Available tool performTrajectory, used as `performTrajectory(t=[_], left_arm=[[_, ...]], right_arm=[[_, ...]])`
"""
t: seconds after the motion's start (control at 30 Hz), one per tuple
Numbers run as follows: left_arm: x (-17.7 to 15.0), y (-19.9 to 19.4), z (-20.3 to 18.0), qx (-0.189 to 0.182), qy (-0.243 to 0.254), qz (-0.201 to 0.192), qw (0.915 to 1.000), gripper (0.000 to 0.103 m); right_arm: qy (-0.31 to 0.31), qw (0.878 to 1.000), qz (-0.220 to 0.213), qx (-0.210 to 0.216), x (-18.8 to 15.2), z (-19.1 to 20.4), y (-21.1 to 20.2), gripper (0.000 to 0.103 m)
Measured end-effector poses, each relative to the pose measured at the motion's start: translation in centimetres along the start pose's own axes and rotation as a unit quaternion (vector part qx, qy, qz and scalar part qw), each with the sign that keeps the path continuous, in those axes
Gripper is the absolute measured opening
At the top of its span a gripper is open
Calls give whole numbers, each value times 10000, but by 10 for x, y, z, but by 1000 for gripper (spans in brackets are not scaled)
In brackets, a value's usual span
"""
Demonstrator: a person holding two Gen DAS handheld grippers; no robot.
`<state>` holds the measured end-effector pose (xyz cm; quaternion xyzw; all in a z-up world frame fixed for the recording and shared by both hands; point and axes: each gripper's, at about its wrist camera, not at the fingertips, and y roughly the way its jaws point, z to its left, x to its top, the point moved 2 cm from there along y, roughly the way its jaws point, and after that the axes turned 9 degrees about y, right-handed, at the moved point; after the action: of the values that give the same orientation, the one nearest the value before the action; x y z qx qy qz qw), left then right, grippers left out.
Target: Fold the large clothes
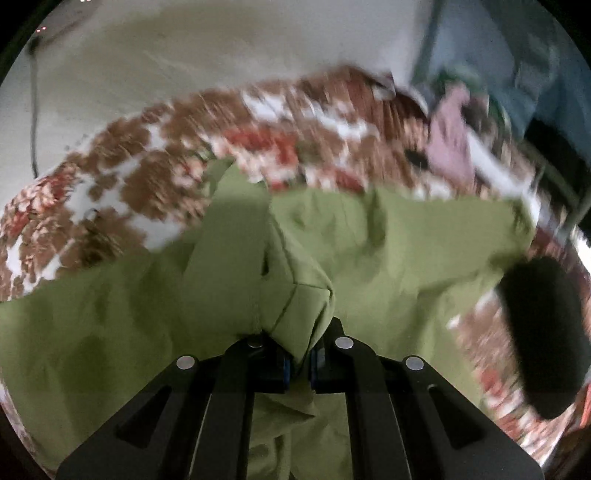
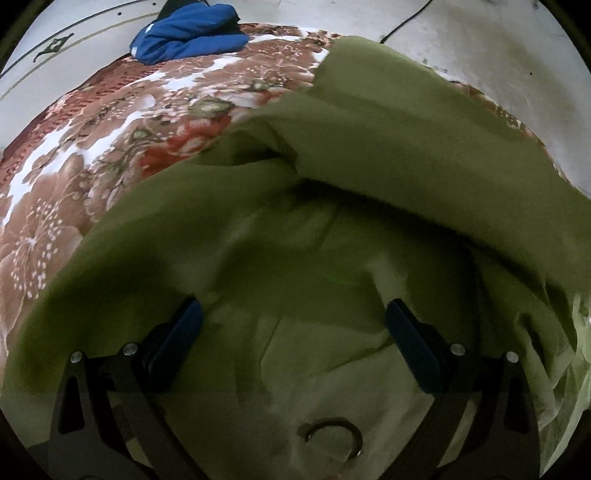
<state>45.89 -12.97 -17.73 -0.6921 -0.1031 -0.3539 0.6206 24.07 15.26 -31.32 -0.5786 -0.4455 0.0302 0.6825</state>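
A large olive-green garment (image 1: 388, 251) lies spread over a floral bedspread (image 1: 140, 177). My left gripper (image 1: 298, 363) is shut on a bunched fold of this green cloth, which bulges up just ahead of the fingers. In the right wrist view the same green garment (image 2: 332, 229) fills most of the picture, with one flap folded across the upper right. My right gripper (image 2: 293, 325) stands wide open just above the cloth, its blue-padded fingers (image 2: 184, 325) far apart and nothing between them. A small metal ring (image 2: 332, 435) rests on the cloth near its base.
A blue folded garment (image 2: 188, 33) lies at the far end of the floral bedspread (image 2: 110, 129). Pale floor (image 1: 184, 55) surrounds the bed, with a dark cable (image 1: 35, 110) on it. A dark rounded object (image 1: 539, 332) sits at the right. Pink and teal clothes (image 1: 454, 136) are piled beyond.
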Motion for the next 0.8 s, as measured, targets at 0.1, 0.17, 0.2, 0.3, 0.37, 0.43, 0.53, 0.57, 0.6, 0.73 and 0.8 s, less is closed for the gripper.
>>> performTrajectory(t=[0.1,0.17,0.2,0.3,0.37,0.43,0.53,0.57,0.6,0.73,0.8], left_arm=[[-19,34,-26,200,477,401,9979,6],[-30,51,-38,248,654,615,9956,6],[-36,59,-43,216,738,718,9944,6],[-50,75,-59,289,1033,879,9903,6],[-57,81,-66,312,1153,985,9879,6],[-58,80,-67,344,1140,1025,9876,8],[-59,73,-60,256,875,1122,9895,39],[-58,68,-59,126,811,1130,9902,76],[-59,63,-61,91,802,1114,9905,91],[-53,33,-66,258,842,974,9913,92],[-47,10,-65,186,744,922,9928,92]], right_arm=[[-142,9998,-90,71,-3,0,-5,98],[-182,9996,-152,121,-5,-2,-10,98],[-189,9996,-161,147,-5,-2,-11,98],[-275,9994,-161,130,-8,-1,-11,98],[-302,9994,-100,135,-9,2,-8,98],[-290,9994,-67,151,-9,1,-10,98],[-318,9994,-86,127,-10,-1,-18,98],[-334,9993,-102,105,-10,-1,-21,98],[-340,9993,-99,80,-11,-2,-24,98],[-312,9994,-123,-47,-11,-6,-39,98],[-254,9995,-154,-98,-12,-11,-49,98]])
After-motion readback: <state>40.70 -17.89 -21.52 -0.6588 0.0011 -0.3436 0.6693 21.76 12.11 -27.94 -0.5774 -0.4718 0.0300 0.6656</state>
